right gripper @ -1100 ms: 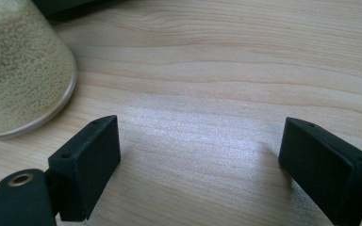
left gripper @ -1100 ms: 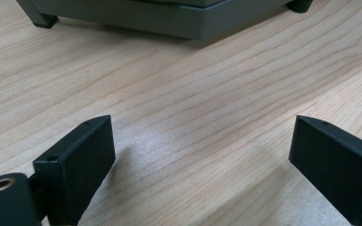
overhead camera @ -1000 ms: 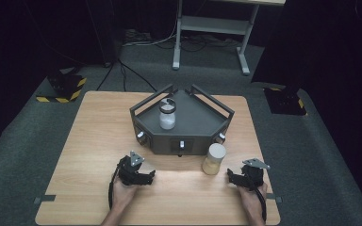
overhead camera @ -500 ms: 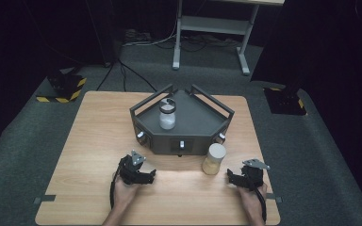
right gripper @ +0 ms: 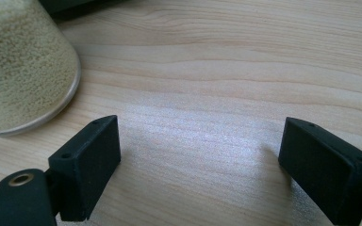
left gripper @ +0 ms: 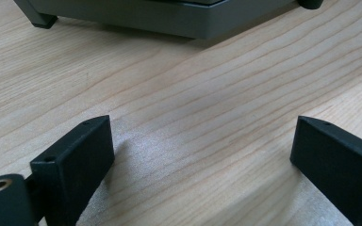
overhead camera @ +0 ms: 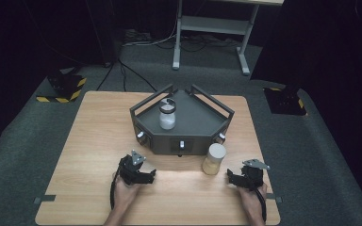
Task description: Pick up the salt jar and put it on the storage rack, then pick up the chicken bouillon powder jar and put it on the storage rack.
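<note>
Dark grey carpet surrounds one pale wooden counter [overhead camera: 94, 141] with a fine straight grain; a grey metal table frame [overhead camera: 212, 28] stands behind it, cables run over the floor, and two yellow-and-black striped blocks [overhead camera: 61, 89] sit on the carpet, one off each far corner.

Two jars show in the high view. One clear jar [overhead camera: 167, 114] with white contents stands on a dark grey angular tray stand [overhead camera: 198, 127], which has raised rails and three small knobs along its front faces. The second jar [overhead camera: 214, 159], round, with a pale lid and sandy fine grains inside, stands on the counter just in front of the stand's right front corner.

Two claws rest near the counter's near edge, each in a hand. The left claw [overhead camera: 143, 176] stands wide open with nothing but bare wood between its blocky matte black jaws, and the stand's base is ahead of it. The right claw [overhead camera: 232, 178] is likewise wide open and empty, near the grainy jar [right gripper: 21, 66], which sits just beyond its left jaw, apart from it.
</note>
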The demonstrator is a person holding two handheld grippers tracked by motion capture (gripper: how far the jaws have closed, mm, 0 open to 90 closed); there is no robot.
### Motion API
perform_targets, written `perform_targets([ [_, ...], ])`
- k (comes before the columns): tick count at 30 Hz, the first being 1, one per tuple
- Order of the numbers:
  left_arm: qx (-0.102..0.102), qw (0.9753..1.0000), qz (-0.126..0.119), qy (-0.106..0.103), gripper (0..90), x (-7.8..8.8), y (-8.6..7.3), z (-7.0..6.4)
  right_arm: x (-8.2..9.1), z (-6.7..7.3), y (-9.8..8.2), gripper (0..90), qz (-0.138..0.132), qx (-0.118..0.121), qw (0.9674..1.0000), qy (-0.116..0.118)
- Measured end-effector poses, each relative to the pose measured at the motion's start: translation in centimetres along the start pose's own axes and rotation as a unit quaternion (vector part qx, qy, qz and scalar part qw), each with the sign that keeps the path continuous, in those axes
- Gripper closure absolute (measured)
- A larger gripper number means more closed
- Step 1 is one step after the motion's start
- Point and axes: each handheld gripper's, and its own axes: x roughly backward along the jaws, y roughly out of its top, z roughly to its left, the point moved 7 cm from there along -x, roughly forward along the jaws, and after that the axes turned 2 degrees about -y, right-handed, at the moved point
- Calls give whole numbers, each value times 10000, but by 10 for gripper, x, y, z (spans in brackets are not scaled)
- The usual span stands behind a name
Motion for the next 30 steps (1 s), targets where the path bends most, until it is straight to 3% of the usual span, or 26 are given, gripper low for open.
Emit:
perform_targets([
  [30, 3, 10000, 0, -2, 67, 0, 0, 0, -1, 0, 1, 88, 51, 54, 10000, 48],
])
